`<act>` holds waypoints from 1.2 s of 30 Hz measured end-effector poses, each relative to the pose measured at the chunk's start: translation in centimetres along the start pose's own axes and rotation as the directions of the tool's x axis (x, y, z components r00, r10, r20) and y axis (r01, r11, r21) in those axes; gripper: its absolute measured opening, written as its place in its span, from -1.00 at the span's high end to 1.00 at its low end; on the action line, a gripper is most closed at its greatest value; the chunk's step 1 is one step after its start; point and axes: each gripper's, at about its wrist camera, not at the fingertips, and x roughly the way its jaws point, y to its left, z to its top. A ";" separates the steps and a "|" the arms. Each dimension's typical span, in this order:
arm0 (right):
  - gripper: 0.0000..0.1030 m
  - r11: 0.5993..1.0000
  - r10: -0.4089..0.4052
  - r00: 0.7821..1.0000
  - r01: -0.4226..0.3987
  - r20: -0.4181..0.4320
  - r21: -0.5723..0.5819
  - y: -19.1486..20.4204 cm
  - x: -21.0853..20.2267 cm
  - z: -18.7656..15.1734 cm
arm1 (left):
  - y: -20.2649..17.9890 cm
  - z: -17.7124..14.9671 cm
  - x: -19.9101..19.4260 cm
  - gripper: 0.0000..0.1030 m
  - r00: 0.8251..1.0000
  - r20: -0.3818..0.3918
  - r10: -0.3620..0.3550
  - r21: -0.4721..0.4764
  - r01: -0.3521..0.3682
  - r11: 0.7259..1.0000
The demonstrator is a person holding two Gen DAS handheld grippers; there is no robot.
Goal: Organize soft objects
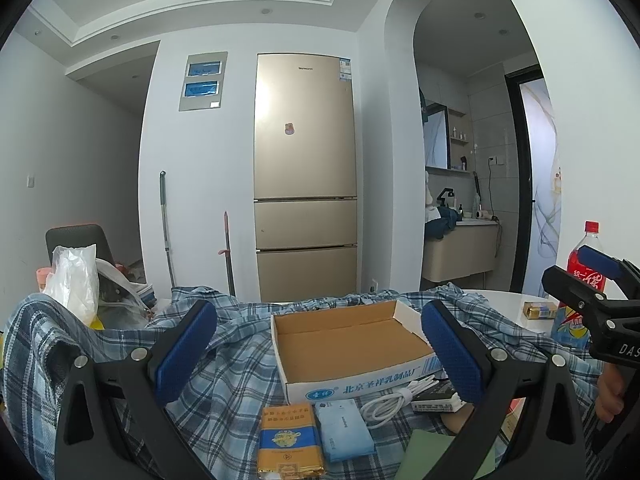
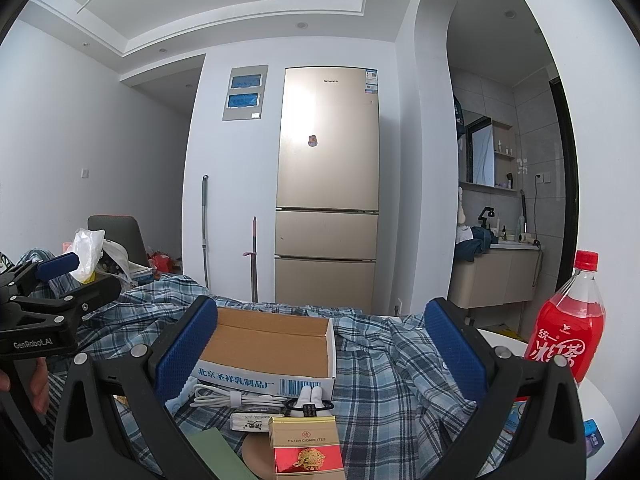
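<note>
**Tight near, open above**

My jaws stand wide over the shirt (image 1: 224, 368). The box (image 1: 348, 344) blocks straight ahead; packs (image 1: 290, 440), cable (image 1: 396, 398) crowd near it. The bottle (image 2: 568, 328) guards the right. Above the box I see open air.

One box (image 1: 352, 344), two cigarette packs (image 1: 290, 442), one bottle (image 2: 566, 328)

Red pack (image 2: 307, 449): "FILTER CIGARETTES"; left gripper (image 2: 60, 276): "GenRobot.AI"; fridge (image 2: 327, 184): perhaps "Skyworth".
</note>
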 end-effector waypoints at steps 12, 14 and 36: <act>-1.00 1.000 0.000 1.000 0.000 0.001 0.000 0.1 0.0 0.0 | 0.0 0.0 0.0 -1.00 1.000 0.001 0.000 -0.001 0.000 1.000; -1.00 1.000 0.000 1.000 0.000 0.001 -0.001 0.0 0.0 0.0 | -0.1 -0.1 0.0 -1.00 1.000 0.000 0.001 0.001 -0.001 1.000; -1.00 0.998 -0.031 0.996 0.035 -0.078 0.048 -1.1 1.2 -0.1 | -0.5 0.1 0.1 -1.00 0.994 -0.040 -0.102 -0.021 0.101 0.995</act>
